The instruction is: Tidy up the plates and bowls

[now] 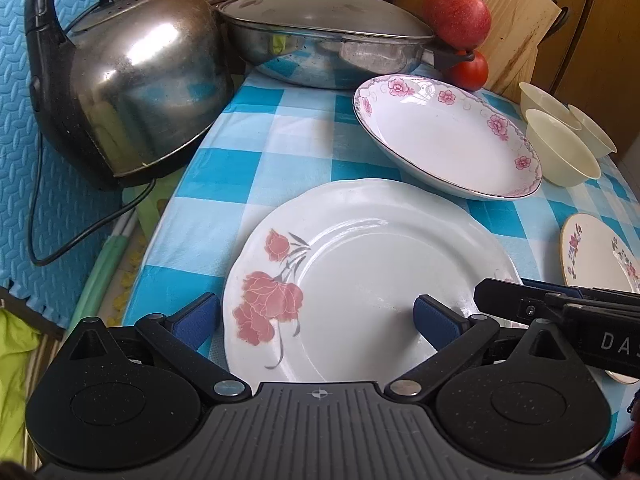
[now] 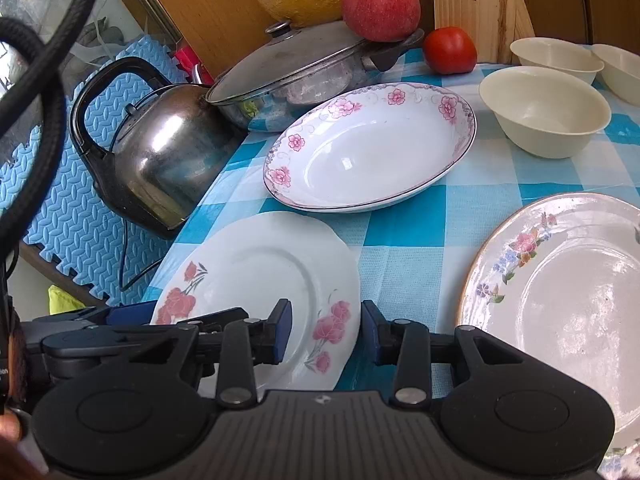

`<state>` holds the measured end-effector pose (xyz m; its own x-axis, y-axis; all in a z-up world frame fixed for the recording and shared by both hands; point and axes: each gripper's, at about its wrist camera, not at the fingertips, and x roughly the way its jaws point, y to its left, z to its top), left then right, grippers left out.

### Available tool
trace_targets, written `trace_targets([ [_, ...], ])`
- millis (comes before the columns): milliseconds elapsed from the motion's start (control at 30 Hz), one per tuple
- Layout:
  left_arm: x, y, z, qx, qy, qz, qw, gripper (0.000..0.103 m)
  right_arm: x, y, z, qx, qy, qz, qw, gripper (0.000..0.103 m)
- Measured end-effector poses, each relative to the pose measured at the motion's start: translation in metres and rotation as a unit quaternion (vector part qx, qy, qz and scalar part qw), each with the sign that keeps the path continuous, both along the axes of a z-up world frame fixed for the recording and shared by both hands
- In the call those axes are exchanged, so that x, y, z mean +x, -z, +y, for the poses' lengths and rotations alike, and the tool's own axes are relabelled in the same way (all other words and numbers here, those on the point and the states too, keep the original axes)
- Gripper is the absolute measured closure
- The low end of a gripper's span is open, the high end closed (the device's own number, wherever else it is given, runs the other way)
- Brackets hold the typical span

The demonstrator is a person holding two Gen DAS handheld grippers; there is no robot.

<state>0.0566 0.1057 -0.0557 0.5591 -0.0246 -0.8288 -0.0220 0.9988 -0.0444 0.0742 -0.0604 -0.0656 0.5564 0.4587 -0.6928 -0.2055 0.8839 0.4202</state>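
Note:
A white plate with red flowers lies on the checked cloth; it also shows in the right wrist view. My left gripper is open wide, its pads either side of the plate's near left rim. My right gripper is open, straddling the plate's right rim, holding nothing. A deep pink-flowered dish lies behind. A gold-rimmed floral plate lies to the right. Three cream bowls stand at the back right.
A steel kettle stands at the table's left edge. A lidded steel pan, an apple, a tomato and a wooden knife block line the back.

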Motion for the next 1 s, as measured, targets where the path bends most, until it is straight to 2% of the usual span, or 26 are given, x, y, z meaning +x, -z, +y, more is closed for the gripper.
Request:
trace_targets([
  [100,0.002,0.000,-0.004,0.002,0.006,0.000,1.0000,0.000,0.000,0.001,-0.003,0.010,0.006,0.007,1.000,0.070],
  [500,0.000,0.000,-0.019,0.005,0.027,0.002,0.9996,0.000,-0.016,-0.004,-0.012,-0.023,0.009,-0.007,1.000,0.071],
  [667,-0.001,-0.001,-0.025,0.005,0.035,0.003,0.9994,0.000,-0.019,-0.004,-0.018,-0.023,0.016,-0.007,1.000,0.071],
  [833,0.001,0.000,-0.023,0.003,0.038,0.001,0.9993,0.000,-0.015,-0.001,-0.026,0.005,0.022,-0.001,1.000,0.070],
  [1000,0.003,0.002,-0.022,0.003,0.037,-0.005,0.9993,0.000,-0.016,-0.001,-0.019,-0.011,0.010,-0.018,1.000,0.067],
])
